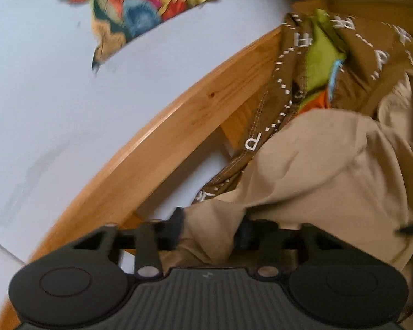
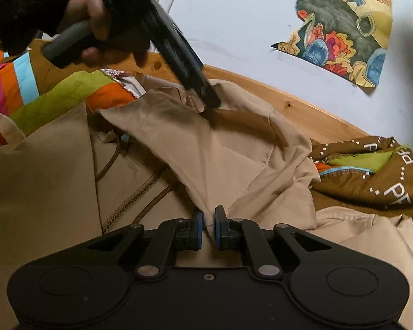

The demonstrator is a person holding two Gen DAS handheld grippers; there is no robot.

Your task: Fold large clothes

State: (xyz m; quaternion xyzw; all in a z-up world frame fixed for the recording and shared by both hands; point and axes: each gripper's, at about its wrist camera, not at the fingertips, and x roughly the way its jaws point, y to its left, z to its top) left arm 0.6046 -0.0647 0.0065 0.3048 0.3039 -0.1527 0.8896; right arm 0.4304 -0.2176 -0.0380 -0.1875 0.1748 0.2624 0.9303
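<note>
Beige jacket [image 2: 234, 165] pinched by both — right gripper [image 2: 209, 225], left gripper [image 1: 212, 228], its fingertips buried in cloth.

A wooden bed frame [image 2: 303, 101] against a pale wall carries a brown printed quilt [image 2: 371, 181], with a beige jacket [image 2: 220, 159] lying crumpled on it
</note>
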